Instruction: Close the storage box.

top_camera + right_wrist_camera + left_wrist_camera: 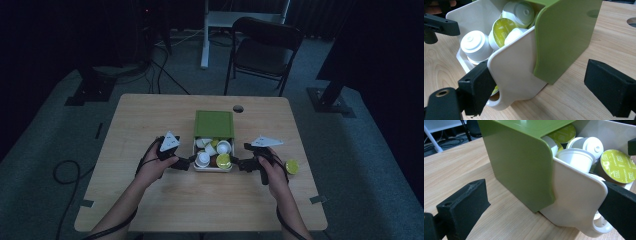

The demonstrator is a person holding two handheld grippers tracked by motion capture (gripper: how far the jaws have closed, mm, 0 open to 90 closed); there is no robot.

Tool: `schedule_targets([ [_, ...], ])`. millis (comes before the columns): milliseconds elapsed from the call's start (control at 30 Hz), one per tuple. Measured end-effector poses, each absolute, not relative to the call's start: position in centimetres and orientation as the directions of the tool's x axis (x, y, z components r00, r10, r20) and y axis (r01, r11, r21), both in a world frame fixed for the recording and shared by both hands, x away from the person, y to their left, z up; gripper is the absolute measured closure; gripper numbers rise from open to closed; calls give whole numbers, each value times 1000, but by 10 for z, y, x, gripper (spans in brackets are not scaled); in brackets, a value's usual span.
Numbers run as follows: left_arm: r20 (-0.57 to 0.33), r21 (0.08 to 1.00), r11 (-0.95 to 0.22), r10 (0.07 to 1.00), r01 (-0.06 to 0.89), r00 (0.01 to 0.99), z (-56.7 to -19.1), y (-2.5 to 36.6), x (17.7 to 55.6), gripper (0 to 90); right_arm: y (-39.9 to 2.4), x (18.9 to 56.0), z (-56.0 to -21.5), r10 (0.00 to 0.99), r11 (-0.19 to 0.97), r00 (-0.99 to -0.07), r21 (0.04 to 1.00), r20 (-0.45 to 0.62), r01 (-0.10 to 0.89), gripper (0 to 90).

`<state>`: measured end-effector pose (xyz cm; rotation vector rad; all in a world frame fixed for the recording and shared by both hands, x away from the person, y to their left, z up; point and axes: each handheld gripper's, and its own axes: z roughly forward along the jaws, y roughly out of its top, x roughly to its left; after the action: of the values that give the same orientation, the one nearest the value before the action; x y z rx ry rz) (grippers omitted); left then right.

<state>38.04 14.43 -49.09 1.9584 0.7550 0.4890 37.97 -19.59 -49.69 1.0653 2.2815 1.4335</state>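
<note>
The high view is very dim, with a bluish tone; the room behind the worktop [150,120] sinks into black and small details are hard to read. Both gripper views are bright and evenly lit, with soft shadows only. The near jaws are slightly blurred, and lines bend at the edges.

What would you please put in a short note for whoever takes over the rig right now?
Left tool: open, one jaw against the front left corner of the white drawer, holding nothing.
Right tool: open, one jaw at the drawer's front right corner, also holding nothing.
Things: the drawer stands pulled partly out of its green sleeve mid-table, full of coffee capsules. One yellow-lidded capsule lies loose on the table beside the right hand.
Done: drawer is open and nearly loaded.
Left: probably add the loose capsule, then push the drawer shut.
</note>
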Motion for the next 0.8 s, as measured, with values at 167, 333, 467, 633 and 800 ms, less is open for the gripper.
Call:
schedule_targets([
  [167,27,881,-361,683,305,729,-491,144,382,1,-196,381,-497,692,251,-702,855,169,454,111],
  [333,25,881,-359,686,308,727,-491,144,385,1,-196,384,-497,695,246,-698,855,174,458,111],
  [467,30,880,-363,687,307,726,-490,144,387,1,-196,386,-497,696,245,-696,853,176,460,111],
  [633,29,880,-361,688,307,725,-491,143,389,1,-196,389,-497,700,243,-692,853,176,462,111],
  [800,30,881,-360,691,307,722,-490,143,392,1,-196,392,-496,702,247,-690,849,176,467,111],
])
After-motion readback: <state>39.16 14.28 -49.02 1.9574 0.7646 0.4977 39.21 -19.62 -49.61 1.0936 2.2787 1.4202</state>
